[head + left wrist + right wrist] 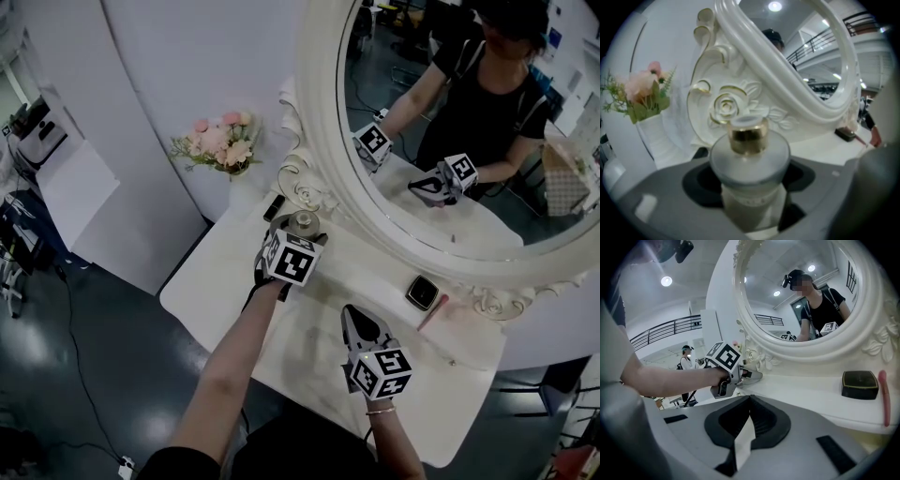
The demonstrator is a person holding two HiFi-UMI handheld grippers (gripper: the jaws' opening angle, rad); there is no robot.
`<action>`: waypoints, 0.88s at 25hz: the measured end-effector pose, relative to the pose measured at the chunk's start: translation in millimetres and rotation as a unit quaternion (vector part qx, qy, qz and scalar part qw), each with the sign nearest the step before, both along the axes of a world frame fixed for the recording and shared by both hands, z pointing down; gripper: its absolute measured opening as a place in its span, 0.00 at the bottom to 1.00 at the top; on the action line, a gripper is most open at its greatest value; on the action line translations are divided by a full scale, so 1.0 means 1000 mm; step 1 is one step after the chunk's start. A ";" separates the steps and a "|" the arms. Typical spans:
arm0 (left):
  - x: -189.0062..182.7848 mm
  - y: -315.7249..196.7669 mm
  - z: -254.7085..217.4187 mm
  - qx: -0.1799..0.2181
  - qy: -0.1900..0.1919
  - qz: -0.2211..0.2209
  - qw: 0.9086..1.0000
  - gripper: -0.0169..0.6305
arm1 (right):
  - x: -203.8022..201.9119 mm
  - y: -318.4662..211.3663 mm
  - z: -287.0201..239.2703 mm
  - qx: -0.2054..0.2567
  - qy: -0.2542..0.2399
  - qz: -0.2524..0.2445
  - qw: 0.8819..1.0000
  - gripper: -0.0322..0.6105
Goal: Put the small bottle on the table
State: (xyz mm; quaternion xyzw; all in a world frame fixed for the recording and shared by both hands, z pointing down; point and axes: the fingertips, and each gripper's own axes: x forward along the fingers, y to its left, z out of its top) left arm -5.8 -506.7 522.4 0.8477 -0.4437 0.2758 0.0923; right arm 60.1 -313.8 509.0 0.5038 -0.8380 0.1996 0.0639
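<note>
left gripper's [298, 236] fingers grasp the small bottle [750, 154] upright by the mirror [319, 141]. right gripper [351, 312] hangs nearer, fingers clenched.

— Small bottle [749, 159], what do you see?
— From my feed: frosted glass, round and wide at the shoulder, with a gold collar and a pale flat cap on top.
— Pose?
— Upright, cap up, no tilt.
— Where is it?
— In the head view it's just above centre, at 12 o'clock from the marker cube of the left gripper [300, 228]. The jaws are closed on the body from 3 and 9 o'clock, below the shoulder.
— Is it on the table [216, 272]?
— It's over the white top, towards its far edge. I can't tell whether the base is touching.
</note>
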 end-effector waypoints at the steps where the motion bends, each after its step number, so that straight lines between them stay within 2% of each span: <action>1: 0.000 0.000 0.000 0.002 -0.001 -0.001 1.000 0.57 | 0.000 0.001 0.000 0.000 0.000 -0.001 1.000 0.06; 5: -0.001 0.001 -0.001 0.008 0.006 -0.005 1.000 0.57 | 0.000 0.003 -0.001 0.002 -0.001 -0.005 1.000 0.06; 13: -0.015 0.021 -0.013 0.017 0.044 -0.032 0.998 0.60 | 0.001 0.006 -0.006 0.011 -0.003 -0.008 1.000 0.06; 18: -0.028 0.040 -0.026 0.025 0.076 -0.051 0.996 0.50 | 0.002 0.010 -0.011 0.017 -0.002 -0.006 1.000 0.06; 22: -0.038 0.059 -0.031 0.035 0.087 -0.061 0.994 0.41 | 0.002 0.013 -0.016 0.023 -0.003 -0.006 1.000 0.06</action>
